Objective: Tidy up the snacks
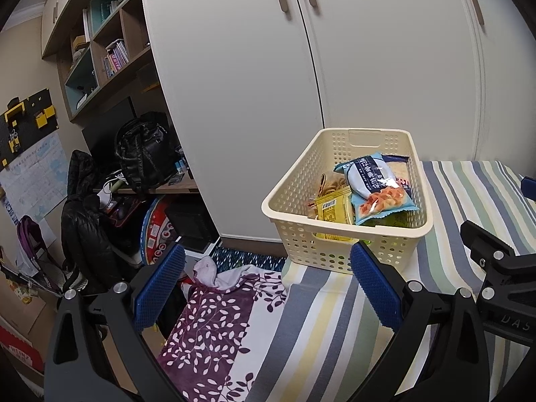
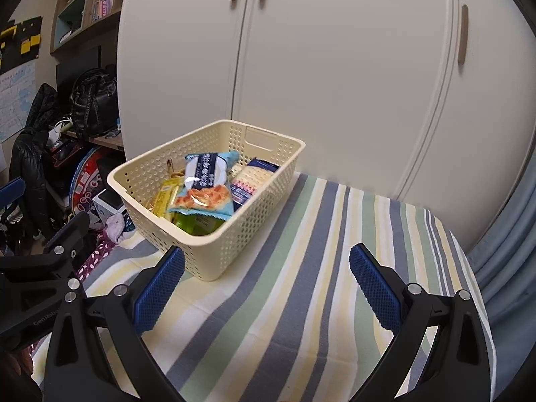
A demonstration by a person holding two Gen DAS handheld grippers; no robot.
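Cream basket (image 2: 214, 201) of snack packets (image 2: 204, 184) seen on striped desk (image 2: 318, 268), just ahead of both grippers. Left gripper (image 1: 268, 284) and right gripper (image 2: 266, 284) jaws spread wide, nothing held. Green item beneath packets, possibly another snack.

A striped cloth (image 2: 301, 268) in grey, green, yellow and white covers the supporting surface, right up against the white wardrobe doors (image 2: 335, 67). Sitting directly on it, toward the far left corner, is a cream perforated basket (image 2: 234, 244), snack packets (image 2: 204, 184) heaped inside. The rest of the stripes lie bare. At the left edge, a purple leaf-print fabric (image 1: 214, 328) adjoins the cloth.
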